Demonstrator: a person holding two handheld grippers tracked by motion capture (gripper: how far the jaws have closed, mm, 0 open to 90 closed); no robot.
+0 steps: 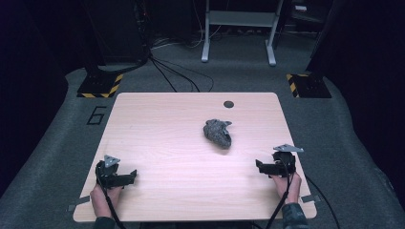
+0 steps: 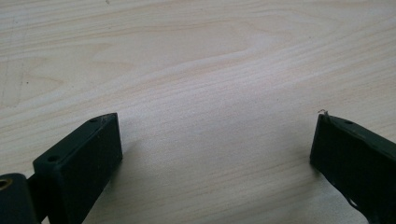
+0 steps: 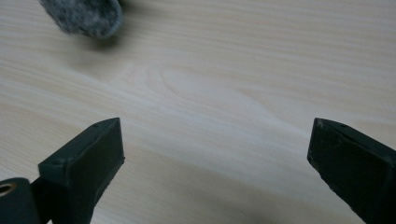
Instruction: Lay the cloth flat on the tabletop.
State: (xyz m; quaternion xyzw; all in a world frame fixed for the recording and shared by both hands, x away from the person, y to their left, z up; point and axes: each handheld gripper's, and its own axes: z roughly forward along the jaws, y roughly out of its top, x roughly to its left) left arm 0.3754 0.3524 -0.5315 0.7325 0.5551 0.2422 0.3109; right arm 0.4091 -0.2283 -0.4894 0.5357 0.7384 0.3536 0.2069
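The grey speckled bundle of cloth (image 1: 218,133) lies crumpled on the wooden table (image 1: 162,124), a little right of the middle and just in front of the round cable hole (image 1: 229,104), with nothing touching it; in my right gripper view its fuzzy edge (image 3: 84,16) sits at the upper left. My right gripper (image 1: 259,165) rests near the table's right front edge, jaws spread wide and empty, pointing inward, well apart from the cloth. My left gripper (image 1: 134,173) rests near the left front corner, equally wide open, holding nothing over bare wood.

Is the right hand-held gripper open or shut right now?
Open. The right hand-held gripper shows its two black jaws spread wide apart with bare table between them; the grey bundle lies ahead, untouched.
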